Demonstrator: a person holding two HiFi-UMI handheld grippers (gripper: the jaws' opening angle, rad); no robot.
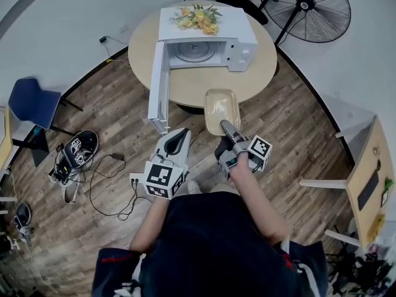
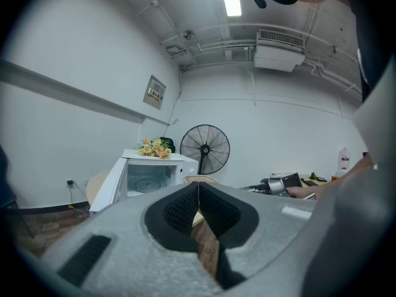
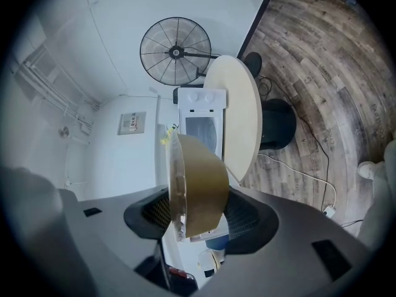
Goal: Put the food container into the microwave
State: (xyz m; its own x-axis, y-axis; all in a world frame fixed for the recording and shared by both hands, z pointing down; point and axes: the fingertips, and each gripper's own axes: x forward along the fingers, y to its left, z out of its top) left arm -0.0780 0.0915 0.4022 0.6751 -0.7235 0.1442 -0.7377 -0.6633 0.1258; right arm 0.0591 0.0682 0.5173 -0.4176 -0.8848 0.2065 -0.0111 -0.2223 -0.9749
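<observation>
- The food container was a shallow clear tray. It hung level over the near edge of the desk, in front of the microwave and a little to the right of its cavity. I could not tell whether its far end touched the desk.
- It was probably kept flat and open side up so that it could slide straight in without tipping.
- The right hand-held gripper pinched the container's near end, one jaw on the open side and the other under the base. This left the far end free to lead.
- That gripper was rolled onto its side, with the forearm reaching forward and low from the person's body.
- The microwave door stood swung wide to the left, which left the cavity and its glass plate unobstructed.
- The left hand-held gripper was pressed together on nothing. It hung near the door's lower corner, apart from the container and pointing at the microwave, and looked idle.
- Flowers lay on top of the microwave, clear of the opening.
</observation>
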